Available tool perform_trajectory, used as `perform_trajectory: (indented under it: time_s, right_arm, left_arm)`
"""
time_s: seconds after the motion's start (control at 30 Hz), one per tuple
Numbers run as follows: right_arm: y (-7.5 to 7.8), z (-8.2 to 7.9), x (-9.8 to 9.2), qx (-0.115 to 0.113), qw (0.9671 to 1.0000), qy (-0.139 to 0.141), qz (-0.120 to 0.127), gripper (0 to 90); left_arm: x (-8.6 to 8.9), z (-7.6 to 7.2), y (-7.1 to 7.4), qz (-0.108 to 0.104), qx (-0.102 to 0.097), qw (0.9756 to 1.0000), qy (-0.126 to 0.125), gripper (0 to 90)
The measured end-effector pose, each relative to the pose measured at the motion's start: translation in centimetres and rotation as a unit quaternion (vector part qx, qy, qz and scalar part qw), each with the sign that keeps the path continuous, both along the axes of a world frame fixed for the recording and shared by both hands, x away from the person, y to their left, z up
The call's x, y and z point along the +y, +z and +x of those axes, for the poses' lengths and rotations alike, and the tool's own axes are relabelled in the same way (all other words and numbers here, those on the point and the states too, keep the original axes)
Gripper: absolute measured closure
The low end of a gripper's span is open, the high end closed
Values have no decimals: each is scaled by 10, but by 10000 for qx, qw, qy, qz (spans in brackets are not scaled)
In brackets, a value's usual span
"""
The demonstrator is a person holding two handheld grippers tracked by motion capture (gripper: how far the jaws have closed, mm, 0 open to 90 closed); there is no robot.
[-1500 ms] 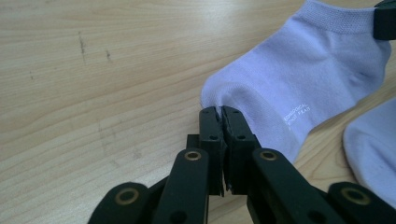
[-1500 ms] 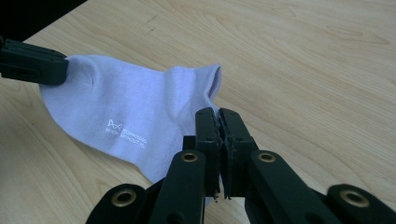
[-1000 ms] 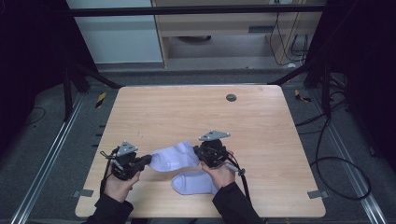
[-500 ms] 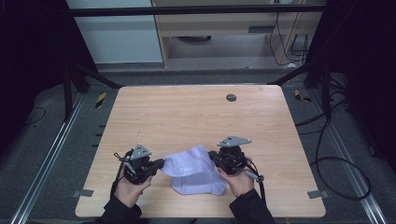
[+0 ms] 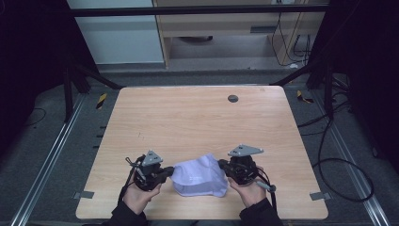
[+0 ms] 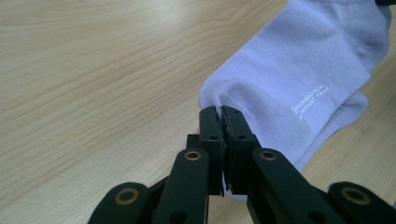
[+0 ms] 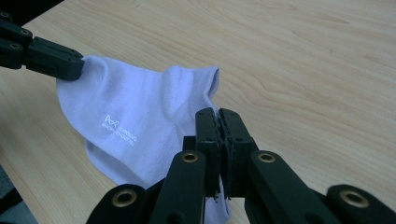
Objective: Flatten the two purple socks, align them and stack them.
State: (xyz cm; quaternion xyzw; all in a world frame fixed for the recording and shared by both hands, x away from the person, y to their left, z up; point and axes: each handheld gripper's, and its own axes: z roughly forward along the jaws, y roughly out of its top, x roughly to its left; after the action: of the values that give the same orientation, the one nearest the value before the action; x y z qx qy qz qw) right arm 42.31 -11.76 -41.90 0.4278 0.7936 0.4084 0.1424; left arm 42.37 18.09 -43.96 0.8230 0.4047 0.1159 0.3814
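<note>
Both grippers are clamped on the sock [image 5: 200, 176] near the table's [image 5: 197, 117] front edge. The left gripper [image 5: 170, 172] pinches one end of the white fabric, its jaws pressed tight together on a fold in the left gripper view, sock [image 6: 299, 79] spreading away to the right with small printed lettering on it. The right gripper [image 5: 222, 165] bites the other end; in the right gripper view its jaws close on the cuff edge of the sock [image 7: 135, 121], and the left gripper [image 7: 74, 65] grips the far corner. The sock hangs stretched between them, its lower part lying on the wood. A dark round hole [image 5: 232, 98] sits far up the table.
</note>
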Motion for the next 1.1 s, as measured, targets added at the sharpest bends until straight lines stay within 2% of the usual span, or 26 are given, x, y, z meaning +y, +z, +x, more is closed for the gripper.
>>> perform_trajectory:
  time_s: [0.2,0.5,0.67,1.0,1.1]
  right_arm:
    - [-10,-5,-4,100,9999,3,-115,877]
    - [-19,-6,-4,204,9996,12,-194,877]
    - [-27,-6,-5,340,9991,0,-248,877]
    - [-36,-5,-3,518,9980,8,-361,876]
    - [-41,-3,-3,589,9974,3,-414,876]
  left_arm:
    - [-5,0,-8,95,140,9998,-94,871]
    - [-8,-3,-17,180,289,9993,-180,871]
    - [-10,-3,-21,245,340,9989,-230,871]
    - [-14,0,-31,430,486,9975,-271,871]
    - [-14,1,-33,423,493,9976,-234,870]
